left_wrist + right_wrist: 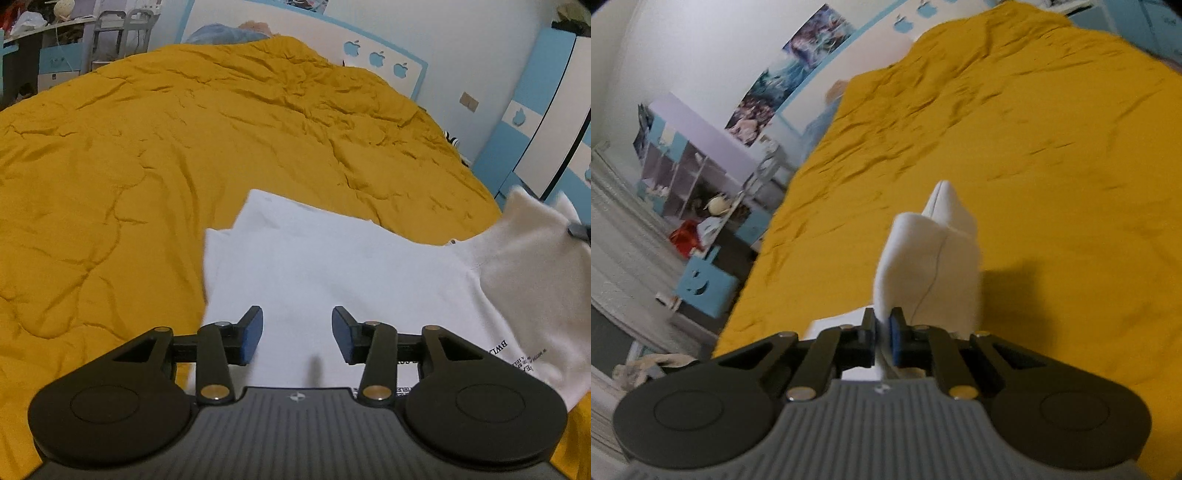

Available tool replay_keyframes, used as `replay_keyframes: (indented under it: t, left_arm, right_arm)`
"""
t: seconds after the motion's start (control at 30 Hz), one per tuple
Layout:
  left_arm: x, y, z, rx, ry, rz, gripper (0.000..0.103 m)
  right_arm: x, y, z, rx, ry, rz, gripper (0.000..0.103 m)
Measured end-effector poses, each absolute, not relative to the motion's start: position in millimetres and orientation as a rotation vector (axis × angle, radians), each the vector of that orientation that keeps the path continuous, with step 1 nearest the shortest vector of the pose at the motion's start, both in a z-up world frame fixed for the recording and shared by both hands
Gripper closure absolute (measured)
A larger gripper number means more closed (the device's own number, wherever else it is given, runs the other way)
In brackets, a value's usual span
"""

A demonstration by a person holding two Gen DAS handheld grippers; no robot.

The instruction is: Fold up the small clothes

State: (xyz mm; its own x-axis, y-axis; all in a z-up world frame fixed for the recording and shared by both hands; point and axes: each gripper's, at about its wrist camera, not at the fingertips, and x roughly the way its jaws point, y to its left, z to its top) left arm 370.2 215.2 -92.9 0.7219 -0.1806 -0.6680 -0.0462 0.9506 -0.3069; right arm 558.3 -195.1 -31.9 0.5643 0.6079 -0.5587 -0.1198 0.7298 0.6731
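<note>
A white T-shirt [314, 273] with small black print near its right side lies partly folded on the mustard-yellow quilt [147, 147]. My left gripper [297, 334] is open and empty, hovering just above the shirt's near part. My right gripper [882, 338] is shut on a lifted edge of the white T-shirt [923, 266], which stands up in a fold above the quilt [1052, 166]. In the left wrist view that raised part [535, 266] shows at the far right, with a dark bit of the right gripper at the frame edge.
The quilt covers a large bed with a white and blue headboard [380, 55]. A blue and white wardrobe [546, 110] stands at the right. Shelves, a desk with clutter [701, 192] and a blue box [705, 284] are beside the bed's left side.
</note>
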Motion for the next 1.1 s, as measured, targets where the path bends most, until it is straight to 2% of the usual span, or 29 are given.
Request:
replay_keyframes:
  t: [0.2, 0.47, 0.7, 0.93, 1.1]
  left_arm:
    - [371, 244, -86, -0.356, 0.733, -0.070, 0.052]
    - [373, 274, -90, -0.391, 0.714, -0.055, 0.052]
    - [369, 290, -97, -0.439, 0.699, -0.058, 0.052]
    - [365, 299, -103, -0.464, 0.694, -0.030, 0.052]
    - [362, 305, -99, -0.481, 0.692, -0.002, 0.052]
  right_arm:
    - [575, -89, -22, 0.633, 0.928, 0.475, 0.101]
    - [585, 42, -48, 0.602, 0.989, 0.472, 0.101]
    - [578, 94, -57, 0.581, 0.845, 0.379, 0.101]
    - [586, 134, -112, 0.498, 1.054, 0.419, 0.100]
    - [589, 158, -128, 0.435, 1.134, 0.461, 0.098]
